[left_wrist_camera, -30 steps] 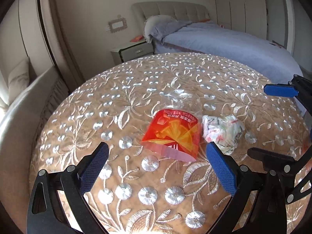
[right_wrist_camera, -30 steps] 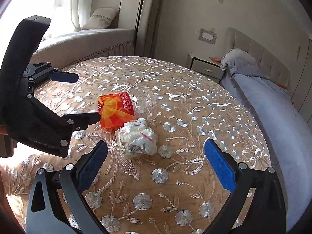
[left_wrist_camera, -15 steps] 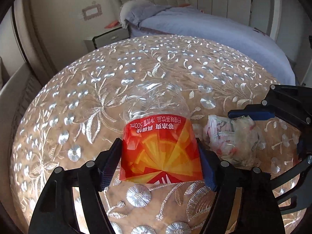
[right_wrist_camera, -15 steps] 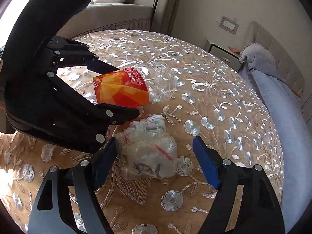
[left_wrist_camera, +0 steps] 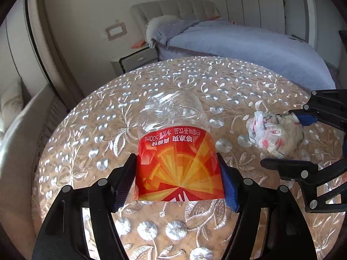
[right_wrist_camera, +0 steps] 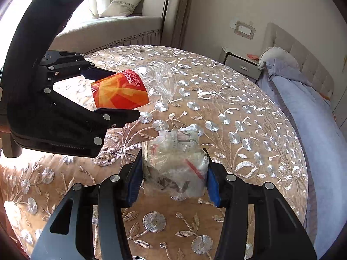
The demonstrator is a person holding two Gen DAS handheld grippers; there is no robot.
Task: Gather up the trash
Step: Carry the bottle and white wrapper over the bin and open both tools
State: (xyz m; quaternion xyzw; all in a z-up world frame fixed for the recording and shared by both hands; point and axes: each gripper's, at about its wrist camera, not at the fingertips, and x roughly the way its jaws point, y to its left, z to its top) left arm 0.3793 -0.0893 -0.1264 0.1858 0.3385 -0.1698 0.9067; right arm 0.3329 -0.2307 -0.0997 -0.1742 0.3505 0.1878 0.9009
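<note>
A clear plastic bottle with a red-orange label (left_wrist_camera: 177, 164) sits between my left gripper's (left_wrist_camera: 176, 182) blue pads, which are shut on its label end; it is lifted above the round embroidered table (left_wrist_camera: 108, 130). The bottle also shows in the right wrist view (right_wrist_camera: 123, 93), held by the left gripper (right_wrist_camera: 112, 95). A crumpled clear plastic bag of wrappers (right_wrist_camera: 175, 164) is clamped between my right gripper's (right_wrist_camera: 173, 182) pads, just above the tabletop (right_wrist_camera: 238, 108). The bag (left_wrist_camera: 275, 134) and right gripper (left_wrist_camera: 301, 140) show at the right of the left wrist view.
A bed with a blue-grey cover (left_wrist_camera: 249, 43) stands beyond the table, a nightstand (left_wrist_camera: 134, 60) to its left. A cushioned window seat (right_wrist_camera: 108, 26) runs behind the table on the left. The two grippers are close side by side.
Both grippers closed in and shut: the left on the bottle, the right on the plastic bag. Both items have since risen off the table.
</note>
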